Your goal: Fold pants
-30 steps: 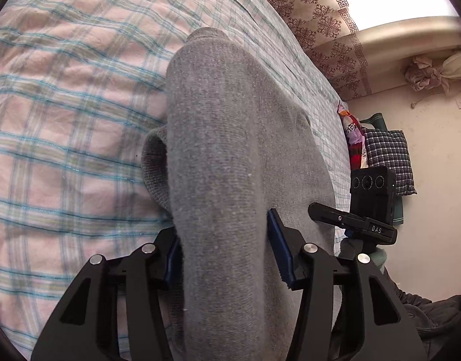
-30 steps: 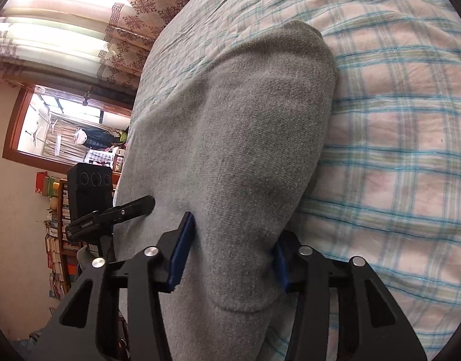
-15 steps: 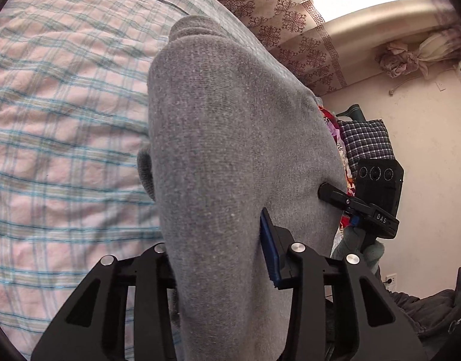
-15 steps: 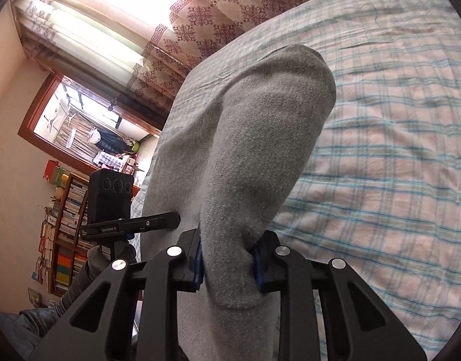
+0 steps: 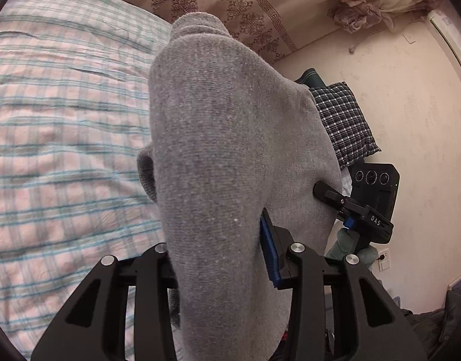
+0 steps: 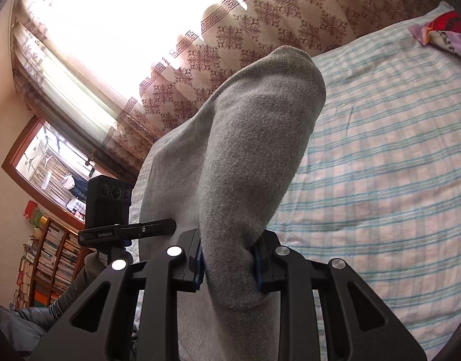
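Observation:
The grey knit pants [image 5: 230,156] fill the middle of the left wrist view, raised off the checked bed. My left gripper [image 5: 221,258] is shut on a thick bunch of the fabric; its blue pad [image 5: 268,252] shows on the right side. In the right wrist view the same grey pants [image 6: 254,156] rise in a hump, and my right gripper [image 6: 228,263] is shut on the fabric, pinching it narrow. The other gripper shows beside the fabric in each view: the right one in the left wrist view [image 5: 362,207], the left one in the right wrist view [image 6: 116,210].
The bed [image 5: 56,138] has a pink and teal checked sheet. A patterned curtain [image 6: 260,39] hangs behind it under a bright window. A dark checked pillow [image 5: 344,120] leans by the wall. A bookshelf [image 6: 47,264] stands at the left. A colourful pillow [image 6: 444,30] lies at the bed's far corner.
Both grippers closed on the pants and lifted them; the views tilted up, showing more curtain and wall and less bed. The right gripper's jaws narrowed most.

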A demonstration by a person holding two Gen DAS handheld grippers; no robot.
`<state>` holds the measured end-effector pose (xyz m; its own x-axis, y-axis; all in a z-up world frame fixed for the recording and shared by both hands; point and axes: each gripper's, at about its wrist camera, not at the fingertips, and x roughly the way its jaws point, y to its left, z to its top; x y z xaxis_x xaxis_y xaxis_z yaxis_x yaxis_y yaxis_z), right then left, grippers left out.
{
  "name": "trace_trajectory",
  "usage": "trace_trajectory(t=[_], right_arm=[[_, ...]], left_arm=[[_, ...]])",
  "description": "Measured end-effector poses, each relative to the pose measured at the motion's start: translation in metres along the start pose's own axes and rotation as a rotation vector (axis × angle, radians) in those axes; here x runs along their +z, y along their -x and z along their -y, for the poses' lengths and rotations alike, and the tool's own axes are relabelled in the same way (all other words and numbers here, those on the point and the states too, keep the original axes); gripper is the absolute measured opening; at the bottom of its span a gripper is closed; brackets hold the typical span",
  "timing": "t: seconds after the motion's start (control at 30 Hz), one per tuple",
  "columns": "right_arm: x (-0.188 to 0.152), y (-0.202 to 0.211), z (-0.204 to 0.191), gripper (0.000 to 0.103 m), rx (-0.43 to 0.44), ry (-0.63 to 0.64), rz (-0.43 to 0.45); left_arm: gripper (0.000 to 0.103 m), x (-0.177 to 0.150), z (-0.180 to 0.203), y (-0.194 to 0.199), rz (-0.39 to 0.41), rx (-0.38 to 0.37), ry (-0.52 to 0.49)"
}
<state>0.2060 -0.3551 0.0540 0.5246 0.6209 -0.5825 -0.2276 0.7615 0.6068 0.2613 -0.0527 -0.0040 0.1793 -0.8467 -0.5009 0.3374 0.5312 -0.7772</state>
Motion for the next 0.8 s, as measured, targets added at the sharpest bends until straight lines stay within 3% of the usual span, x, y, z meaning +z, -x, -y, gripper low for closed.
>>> trace_trajectory(t=[0.3, 0.6, 0.8], right_arm=[[0.051, 0.050, 0.106, 0.024, -0.111, -0.071, 0.086], [0.077, 0.037, 0.192, 0.024, -0.163, -0.150, 0.063], [0.073, 0.025, 0.233, 0.024, -0.207, -0.199, 0.021]], left_arm=[[0.038, 0.064, 0.039, -0.128, -0.088, -0.026, -0.041], [0.039, 0.097, 0.029, -0.222, -0.159, -0.008, 0.002], [0.040, 0.103, 0.018, -0.256, -0.182, 0.050, 0.005]])
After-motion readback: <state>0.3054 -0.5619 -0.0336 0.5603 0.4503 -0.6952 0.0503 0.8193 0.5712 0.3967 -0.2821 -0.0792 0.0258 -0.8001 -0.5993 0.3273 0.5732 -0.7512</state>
